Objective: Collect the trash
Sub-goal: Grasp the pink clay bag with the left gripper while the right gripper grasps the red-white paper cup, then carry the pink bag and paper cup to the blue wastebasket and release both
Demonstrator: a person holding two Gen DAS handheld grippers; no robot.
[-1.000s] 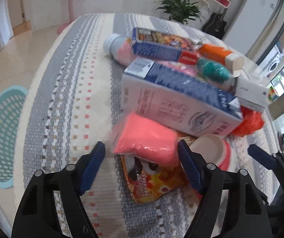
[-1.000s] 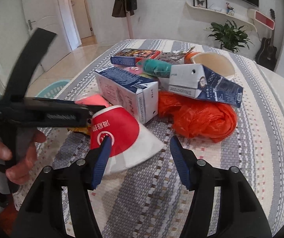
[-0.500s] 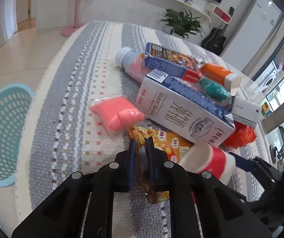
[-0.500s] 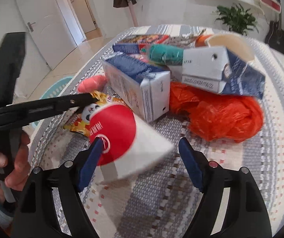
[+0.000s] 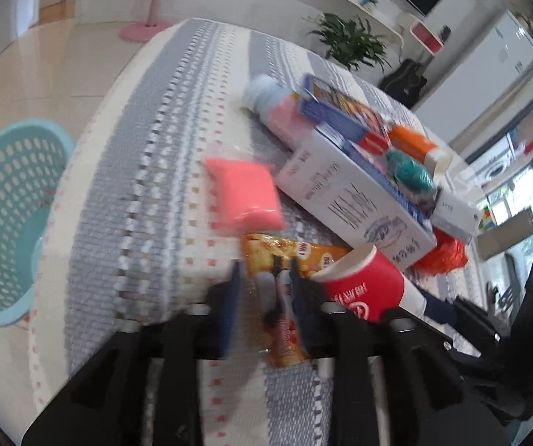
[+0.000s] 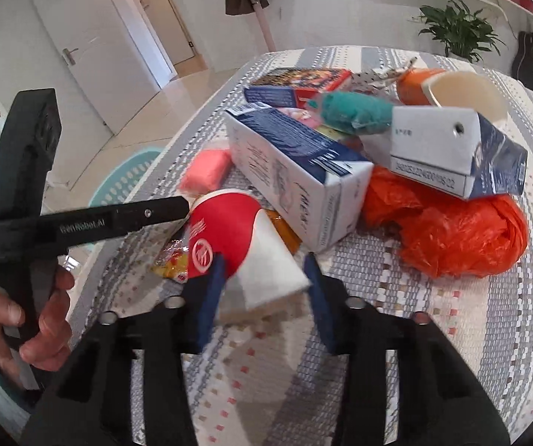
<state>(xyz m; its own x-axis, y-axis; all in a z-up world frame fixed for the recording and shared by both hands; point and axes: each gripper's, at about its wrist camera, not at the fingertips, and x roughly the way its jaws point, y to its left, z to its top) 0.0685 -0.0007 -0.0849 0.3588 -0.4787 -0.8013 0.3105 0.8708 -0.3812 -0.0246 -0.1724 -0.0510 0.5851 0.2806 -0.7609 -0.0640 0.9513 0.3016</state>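
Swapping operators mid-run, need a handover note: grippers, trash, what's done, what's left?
Left gripper: jaws have just been opening; the snack wrapper sits between them, not gripped, lying on the table.
Right gripper: jaws have just been closing on the white base of the red paper cup; it looks gripped.
Teal basket: on the floor beside the table.
Done: nothing seen binned yet.
Left: cup, wrapper, pink pouch, milk carton, orange bag, the rest of the pile.
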